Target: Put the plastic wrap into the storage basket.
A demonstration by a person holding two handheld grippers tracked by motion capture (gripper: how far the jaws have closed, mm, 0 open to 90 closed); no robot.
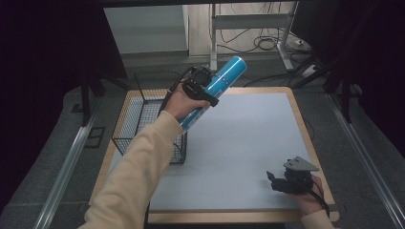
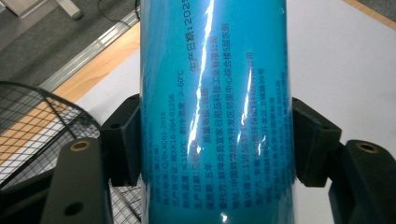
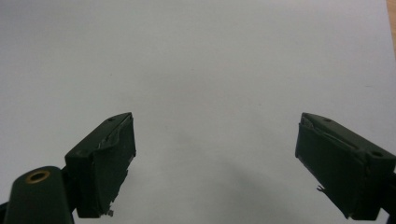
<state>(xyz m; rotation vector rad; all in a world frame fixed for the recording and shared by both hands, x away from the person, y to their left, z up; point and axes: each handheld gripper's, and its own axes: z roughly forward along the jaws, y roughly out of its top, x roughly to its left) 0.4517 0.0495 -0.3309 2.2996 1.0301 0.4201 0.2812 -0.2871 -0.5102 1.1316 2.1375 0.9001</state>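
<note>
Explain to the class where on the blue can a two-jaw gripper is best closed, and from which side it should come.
Grip the blue can across its straight round body, jaws on opposite sides, coming square to its long axis. The left gripper holds it that way now, pads flat against the wall, can tilted above the wire basket. The glossy wall looks slippery, so avoid the ends.

Grey carpet floor (image 1: 43, 157) surrounds a wooden-edged table (image 1: 305, 129) topped with a pale grey mat (image 1: 248, 138), while a metal desk frame (image 1: 282, 33) and tangled cables (image 1: 262, 43) stand against the far wall under dim light.
</note>
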